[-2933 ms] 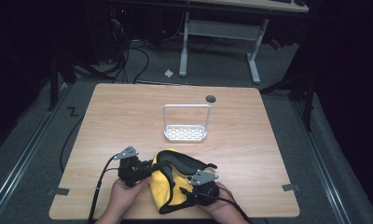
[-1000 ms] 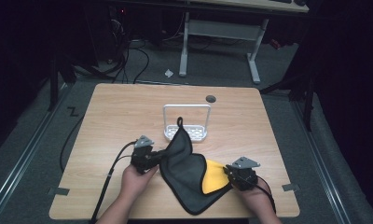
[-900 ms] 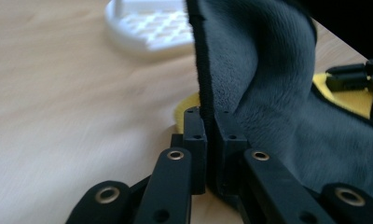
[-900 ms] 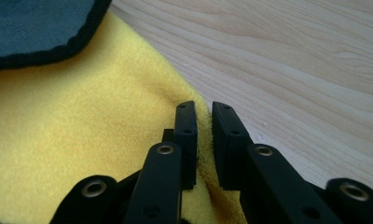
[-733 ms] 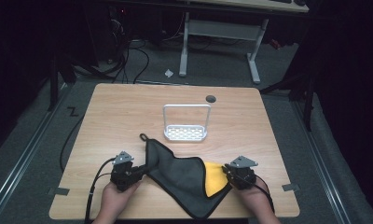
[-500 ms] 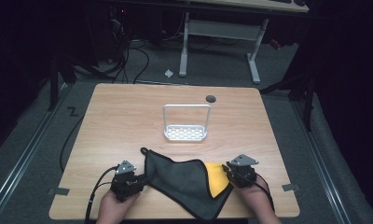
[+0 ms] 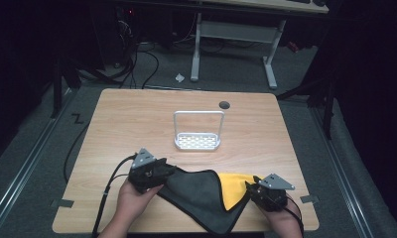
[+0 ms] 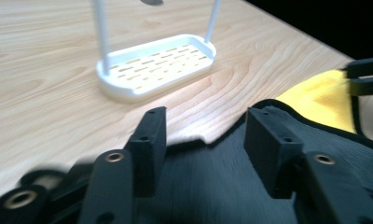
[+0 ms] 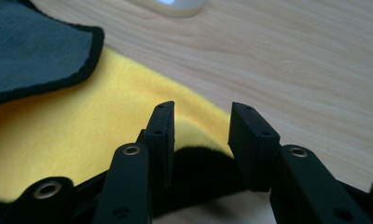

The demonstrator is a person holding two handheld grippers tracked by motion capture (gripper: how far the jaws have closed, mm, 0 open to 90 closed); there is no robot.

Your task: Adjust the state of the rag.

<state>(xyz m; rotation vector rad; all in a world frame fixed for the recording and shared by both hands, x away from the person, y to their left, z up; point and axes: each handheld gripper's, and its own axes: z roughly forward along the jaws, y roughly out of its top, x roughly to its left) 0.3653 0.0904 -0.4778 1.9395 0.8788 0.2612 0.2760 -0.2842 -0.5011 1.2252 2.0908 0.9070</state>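
two grippers sit low at your edge of the table (image 7: 286,129), one at each end of the cloth (image 7: 196,196). your left gripper (image 8: 203,133) has its jaws spread apart w/ nothing pinched; the dark grey side of the cloth lies flat under and between them, its black-trimmed edge just past the tips. ahead of that gripper, well apart, stands the white rack (image 8: 156,65) w/ its slotted base and two thin posts. your right gripper (image 9: 198,135) is also parted, not clamped on anything; the yellow side of the cloth spreads under and in front of its jaws, the grey flap folded over it further off to the left. from the high view the cloth lies flat btw. both grippers, yellow corner next to the right one.
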